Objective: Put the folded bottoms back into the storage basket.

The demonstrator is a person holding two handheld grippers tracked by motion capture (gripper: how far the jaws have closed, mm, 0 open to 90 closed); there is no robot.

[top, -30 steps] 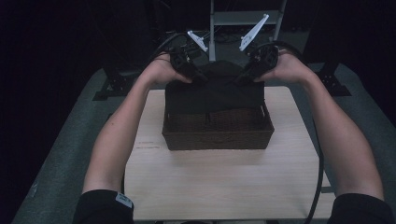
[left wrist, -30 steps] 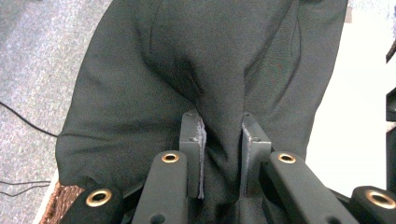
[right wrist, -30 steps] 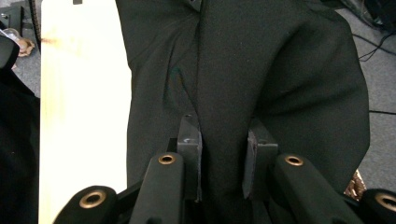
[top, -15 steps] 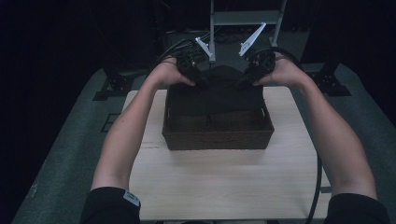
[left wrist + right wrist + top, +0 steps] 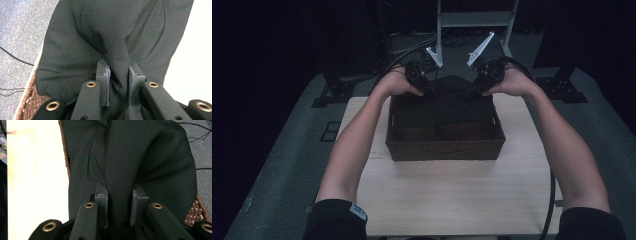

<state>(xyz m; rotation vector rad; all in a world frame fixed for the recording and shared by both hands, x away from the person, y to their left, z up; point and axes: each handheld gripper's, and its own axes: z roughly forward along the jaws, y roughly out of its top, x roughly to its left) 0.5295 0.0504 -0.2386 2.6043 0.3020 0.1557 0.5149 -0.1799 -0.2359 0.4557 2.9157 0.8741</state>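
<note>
One woven brown basket [image 5: 444,148] sits mid-tabletop [image 5: 452,200], rectangular, coarse-wicker. One dark cloth [image 5: 447,107] (matte, softly creased) drapes into it over its far edge. My left claw [image 5: 119,75] and right claw [image 5: 119,195] each pinch a fold, clamped tight. The basket's floor is too dim to make out.

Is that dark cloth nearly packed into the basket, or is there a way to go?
Partly done: the front of the dark cloth already lies inside the wicker basket. In hand: the left gripper and right gripper each pinch a fold at the basket's far edge. Left, probably: lowering that end in and letting go.
</note>
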